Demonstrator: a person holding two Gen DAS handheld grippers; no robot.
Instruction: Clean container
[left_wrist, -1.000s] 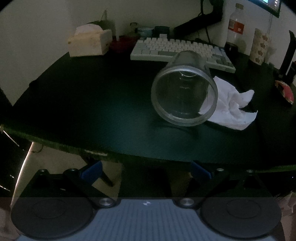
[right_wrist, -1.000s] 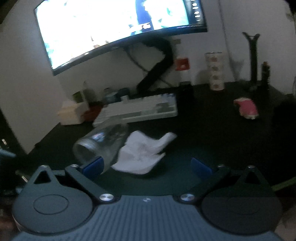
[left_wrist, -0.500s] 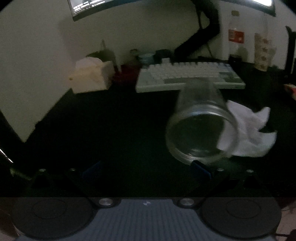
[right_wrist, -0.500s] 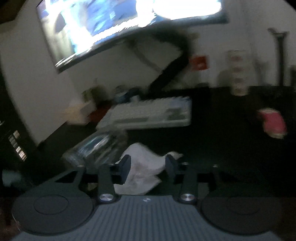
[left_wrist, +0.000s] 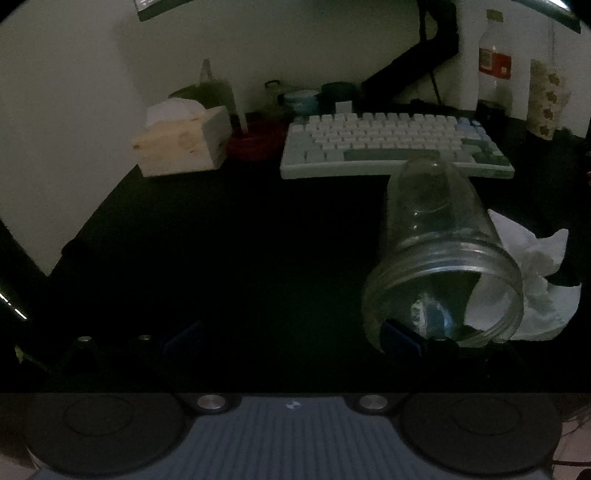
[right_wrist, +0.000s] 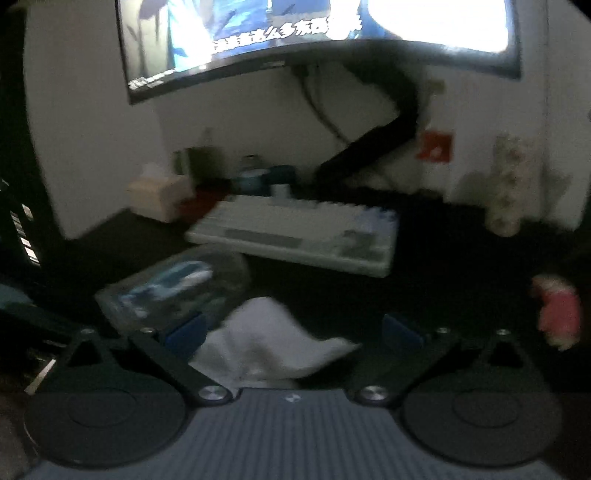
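While both hand-held grippers gape empty — left hand-held gripper (left_wrist: 291, 332), right hand-held gripper (right_wrist: 293, 328) — pickup stage: left takes the toppled jar (left_wrist: 439, 254), right the white cloth (right_wrist: 273, 339).

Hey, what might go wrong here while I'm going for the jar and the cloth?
The glass jar lies on its side, so a nudge from the open left gripper, whose right finger is at its rim, might roll it toward the keyboard. The white cloth sits between the open right gripper fingers but touches the jar, so lifting it may drag the glass.
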